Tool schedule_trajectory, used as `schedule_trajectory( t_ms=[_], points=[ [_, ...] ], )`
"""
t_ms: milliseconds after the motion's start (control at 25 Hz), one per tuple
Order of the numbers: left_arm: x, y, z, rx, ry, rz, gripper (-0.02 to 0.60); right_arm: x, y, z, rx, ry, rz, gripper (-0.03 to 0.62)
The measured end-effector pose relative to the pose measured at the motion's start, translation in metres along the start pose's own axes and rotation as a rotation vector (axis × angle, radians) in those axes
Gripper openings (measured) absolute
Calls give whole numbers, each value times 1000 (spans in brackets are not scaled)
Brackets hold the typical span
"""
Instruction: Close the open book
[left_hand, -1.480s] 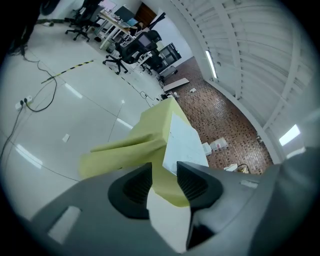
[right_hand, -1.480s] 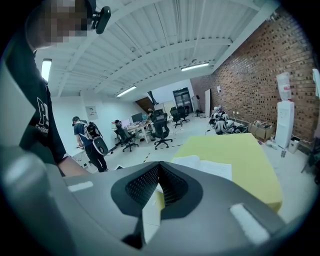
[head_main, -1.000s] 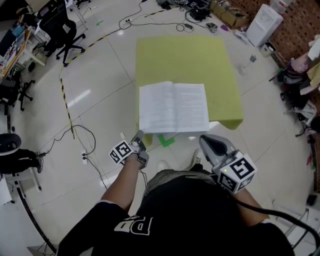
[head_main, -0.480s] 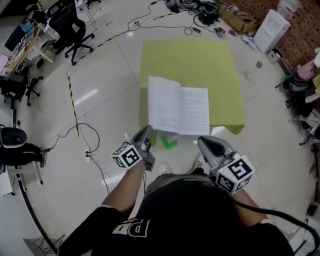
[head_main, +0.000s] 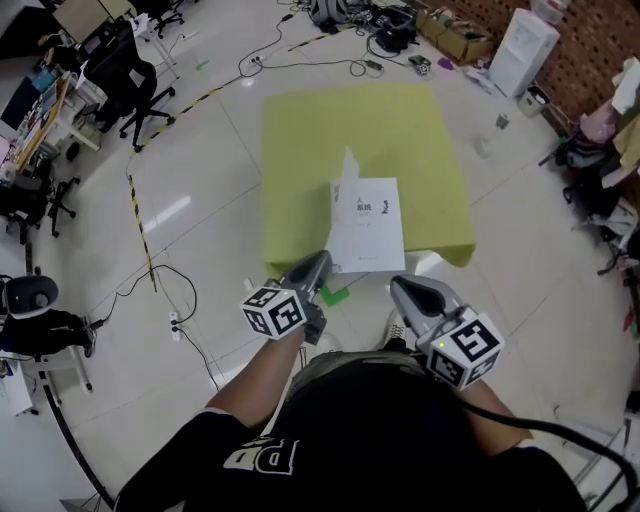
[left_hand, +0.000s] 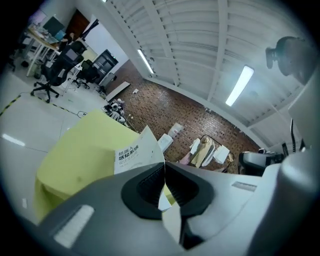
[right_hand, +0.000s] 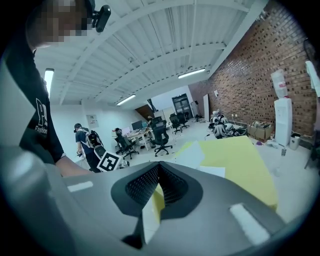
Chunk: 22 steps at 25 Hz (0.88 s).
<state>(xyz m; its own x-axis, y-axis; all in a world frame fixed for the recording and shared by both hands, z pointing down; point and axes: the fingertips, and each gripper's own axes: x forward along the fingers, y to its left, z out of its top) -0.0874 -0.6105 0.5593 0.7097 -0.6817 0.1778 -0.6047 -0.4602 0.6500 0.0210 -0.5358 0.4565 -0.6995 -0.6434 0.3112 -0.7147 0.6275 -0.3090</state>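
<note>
A: How are the jaws standing?

B: The left gripper's (head_main: 319, 265) jaws are just opening, tips all but meeting, and nothing is sitting between them. The right gripper's (head_main: 399, 287) jaws are pressing together, gripping nothing.

A: And the book?

B: The white paperback book (head_main: 368, 232) is lying on the square yellow-green tabletop (head_main: 310, 140), near its front edge. One white leaf (head_main: 347, 178) is standing upright along the book's left side. Both grippers are hovering off that front edge, the left one just beside the book's near left corner; I cannot tell whether it is touching.

A: Are the views giving different things?

B: Yes. The left gripper view is showing dark print on the raised leaf's face, which the head view is catching almost edge-on. The right gripper view is taking in the left gripper's marker cube (right_hand: 109, 161) and black office chairs (right_hand: 161, 131) beyond. Only the head view is showing the book's flat part whole, and a green tape mark (head_main: 335, 295) on the floor (head_main: 200, 200).
</note>
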Motion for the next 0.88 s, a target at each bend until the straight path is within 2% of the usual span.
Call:
schedule_trajectory(
  t_ms=[240, 520, 640, 880],
  points=[
    [30, -33, -24, 177, 129, -69, 49, -17, -9, -3, 15, -26, -55, 8],
    [44, -79, -50, 389, 243, -201, 60, -26, -16, -3, 26, -38, -83, 8],
    [38, -84, -45, 412, 236, -208, 60, -22, -12, 0, 13, -38, -82, 8],
    [7, -79, -22, 399, 193, -162, 50, -12, 7, -5, 1, -19, -73, 8]
  ],
)
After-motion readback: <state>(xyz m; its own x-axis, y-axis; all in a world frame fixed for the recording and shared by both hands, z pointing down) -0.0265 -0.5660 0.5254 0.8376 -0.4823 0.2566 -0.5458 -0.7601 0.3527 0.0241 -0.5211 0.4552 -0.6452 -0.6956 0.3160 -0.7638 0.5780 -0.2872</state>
